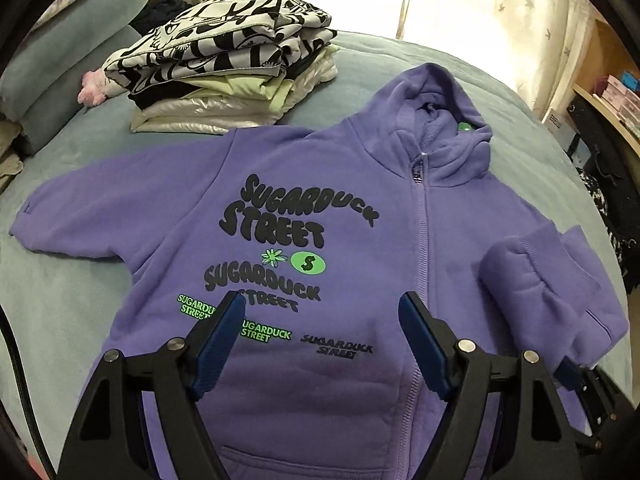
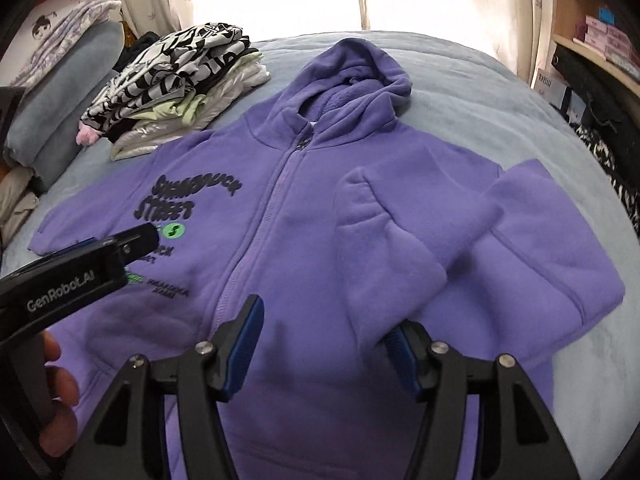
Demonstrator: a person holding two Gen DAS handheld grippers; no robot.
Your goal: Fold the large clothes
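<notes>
Left gripper [image 1: 320, 312] spread wide, empty, over the hoodie's [image 1: 360, 208] printed front. Right gripper [image 2: 326, 320] partly spread, holding nothing — the folded-in sleeve [image 2: 384, 232] lies just ahead. Hoodie flat on the bed [image 1: 80, 304].

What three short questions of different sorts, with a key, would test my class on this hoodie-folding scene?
1. True or false: the purple hoodie lies zipped up, front side up, on the bed.
2. Which sleeve is already folded across the body?
A. the plain side's sleeve
B. the printed side's sleeve
C. both
3. Fill in: both claws, left claw and right claw, stand ____ above the hoodie's lower part, gripping nothing.

Key: 1 true. 2 A: the printed side's sleeve lies spread outward, toward the stack of folded clothes. 3 open.
</notes>
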